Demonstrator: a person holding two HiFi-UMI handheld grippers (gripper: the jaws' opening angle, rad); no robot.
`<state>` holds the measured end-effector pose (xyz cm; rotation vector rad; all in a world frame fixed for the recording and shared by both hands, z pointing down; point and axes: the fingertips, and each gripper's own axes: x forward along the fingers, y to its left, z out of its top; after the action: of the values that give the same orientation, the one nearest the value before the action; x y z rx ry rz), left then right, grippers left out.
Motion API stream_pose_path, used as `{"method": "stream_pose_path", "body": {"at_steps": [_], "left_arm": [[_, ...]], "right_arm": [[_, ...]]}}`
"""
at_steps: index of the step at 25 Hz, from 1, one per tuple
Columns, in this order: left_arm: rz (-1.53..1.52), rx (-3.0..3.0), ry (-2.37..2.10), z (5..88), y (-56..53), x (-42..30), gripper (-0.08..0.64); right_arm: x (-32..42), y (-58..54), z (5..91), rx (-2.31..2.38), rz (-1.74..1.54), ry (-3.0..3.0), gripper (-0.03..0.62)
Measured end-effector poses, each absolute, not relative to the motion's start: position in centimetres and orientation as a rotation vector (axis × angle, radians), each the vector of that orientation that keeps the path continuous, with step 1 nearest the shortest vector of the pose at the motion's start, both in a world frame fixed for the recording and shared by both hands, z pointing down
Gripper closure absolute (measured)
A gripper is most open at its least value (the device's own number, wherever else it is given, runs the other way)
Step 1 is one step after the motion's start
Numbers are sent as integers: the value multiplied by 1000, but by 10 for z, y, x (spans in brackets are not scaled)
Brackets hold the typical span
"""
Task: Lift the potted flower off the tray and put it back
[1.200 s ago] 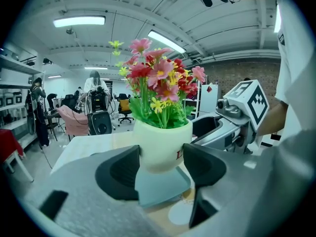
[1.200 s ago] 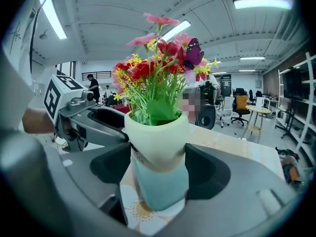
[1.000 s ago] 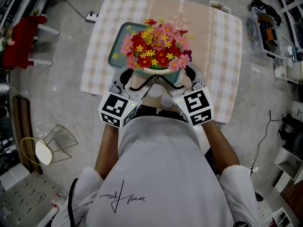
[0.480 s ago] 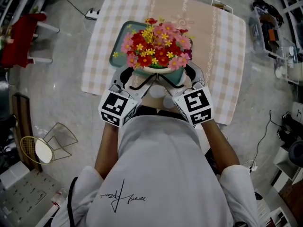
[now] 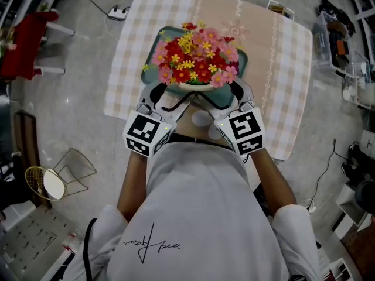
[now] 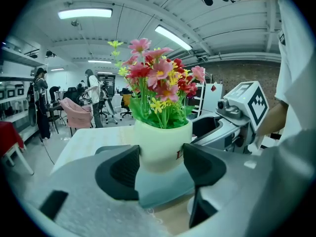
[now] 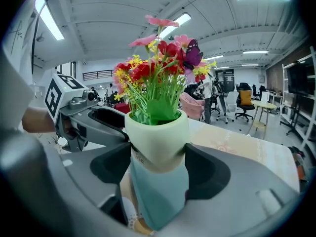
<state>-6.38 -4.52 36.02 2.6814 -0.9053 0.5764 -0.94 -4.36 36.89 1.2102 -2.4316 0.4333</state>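
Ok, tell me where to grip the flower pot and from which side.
Grip the pot on its pale upper band, below the rim, coming in level from the person's side. It stands upright and the flowers block the top; the left gripper and right gripper both clamp there.

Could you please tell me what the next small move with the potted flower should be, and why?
Probably raise both grippers together, straight up and slowly. The left gripper and right gripper are each shut on the cream pot from opposite sides, which stands upright over the teal tray. Whether its base has left the tray I cannot tell.
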Motion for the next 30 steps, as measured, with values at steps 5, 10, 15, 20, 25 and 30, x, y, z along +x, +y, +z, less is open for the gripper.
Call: {"method": "stream_pose_path", "body": {"at_steps": [5, 10, 15, 20, 25, 30], "left_arm": [[576, 2667, -910, 366, -59, -78, 281], [580, 2650, -906, 372, -70, -91, 281], [583, 2639, -912, 375, -82, -104, 281], [584, 2633, -919, 378, -93, -115, 282], [575, 2627, -926, 380, -103, -124, 282], [572, 2618, -919, 383, -112, -130, 285]], "right_arm": [[-23, -58, 375, 1193, 445, -2434, 241], [-36, -69, 380, 1181, 462, -2433, 242], [-49, -82, 384, 1169, 469, -2434, 242], [-60, -92, 387, 1158, 466, -2437, 242], [-69, -102, 389, 1142, 476, -2445, 244], [-74, -113, 392, 1129, 475, -2442, 244]]}}
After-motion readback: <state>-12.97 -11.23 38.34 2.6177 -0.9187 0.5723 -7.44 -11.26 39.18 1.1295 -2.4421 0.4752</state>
